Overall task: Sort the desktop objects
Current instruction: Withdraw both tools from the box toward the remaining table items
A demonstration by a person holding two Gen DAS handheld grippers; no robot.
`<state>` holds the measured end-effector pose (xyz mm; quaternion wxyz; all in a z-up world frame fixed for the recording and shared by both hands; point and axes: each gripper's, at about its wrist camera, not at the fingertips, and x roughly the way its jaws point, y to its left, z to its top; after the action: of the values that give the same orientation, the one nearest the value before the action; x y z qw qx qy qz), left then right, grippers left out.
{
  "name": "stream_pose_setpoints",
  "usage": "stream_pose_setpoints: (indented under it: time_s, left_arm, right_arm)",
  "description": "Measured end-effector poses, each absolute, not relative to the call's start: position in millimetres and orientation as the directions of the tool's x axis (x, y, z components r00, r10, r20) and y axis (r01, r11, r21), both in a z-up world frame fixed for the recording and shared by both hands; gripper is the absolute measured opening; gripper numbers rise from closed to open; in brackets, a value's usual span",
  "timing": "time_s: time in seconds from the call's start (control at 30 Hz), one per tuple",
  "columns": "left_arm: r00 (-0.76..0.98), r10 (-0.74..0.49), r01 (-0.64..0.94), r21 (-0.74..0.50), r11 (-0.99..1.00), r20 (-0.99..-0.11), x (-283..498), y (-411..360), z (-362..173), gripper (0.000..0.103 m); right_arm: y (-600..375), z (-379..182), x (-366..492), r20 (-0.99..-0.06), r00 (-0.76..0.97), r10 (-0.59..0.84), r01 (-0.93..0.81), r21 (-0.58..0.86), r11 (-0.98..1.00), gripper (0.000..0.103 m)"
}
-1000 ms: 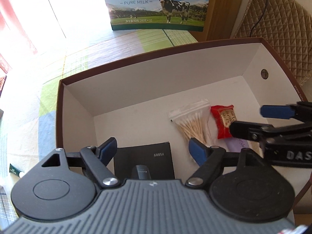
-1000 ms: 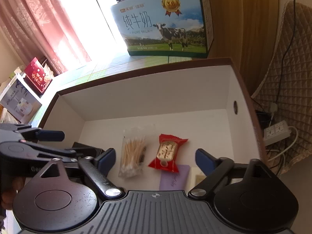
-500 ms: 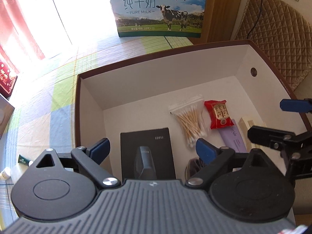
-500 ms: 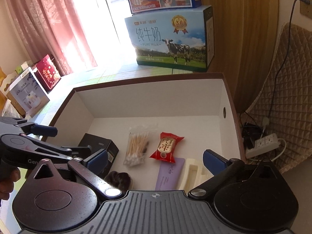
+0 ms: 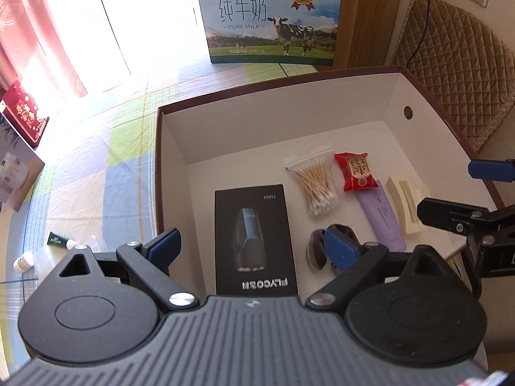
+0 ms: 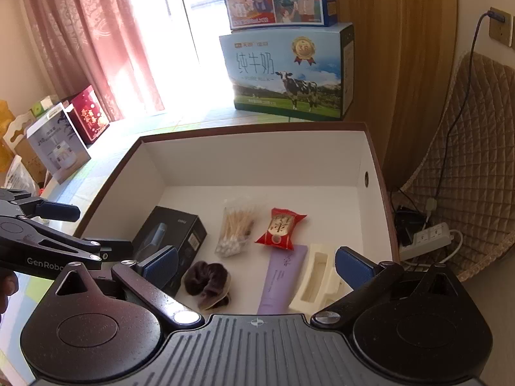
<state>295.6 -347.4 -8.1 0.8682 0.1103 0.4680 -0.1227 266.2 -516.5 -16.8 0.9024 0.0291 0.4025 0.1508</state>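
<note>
A brown box with white inside (image 5: 289, 122) (image 6: 257, 160) holds a black shaver box (image 5: 254, 238) (image 6: 173, 234), a bag of cotton swabs (image 5: 317, 186) (image 6: 236, 228), a red snack packet (image 5: 355, 173) (image 6: 281, 228), a purple tube (image 5: 381, 215) (image 6: 283, 276), a cream tray (image 5: 404, 202) (image 6: 317, 276) and a dark scrunchie (image 5: 317, 251) (image 6: 207, 283). My left gripper (image 5: 254, 246) is open and empty above the box's near left. My right gripper (image 6: 257, 263) is open and empty above its near right.
On the checked tablecloth left of the box lie a small green tube (image 5: 59, 240) and a small white bottle (image 5: 23, 262). A milk carton (image 5: 273, 22) (image 6: 286, 74) stands behind the box. Red and white boxes (image 6: 74, 128) stand at the left. A quilted chair (image 6: 466, 160) is at the right.
Both grippers have pulled back and up from the box, staying open and empty. More of the box's contents and the table now show.
</note>
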Motion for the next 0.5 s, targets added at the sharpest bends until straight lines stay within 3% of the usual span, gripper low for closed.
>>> stream_pose_setpoints:
  time_s: [0.5]
  left_arm:
    - [0.566, -0.094, 0.281, 0.085, 0.956, -0.819, 250.4, -333.7, 7.6, 0.097]
  right_arm:
    - [-502.9, -9.2, 231.1, -0.698, 0.636, 0.329, -0.291, 0.178, 0.940, 0.101]
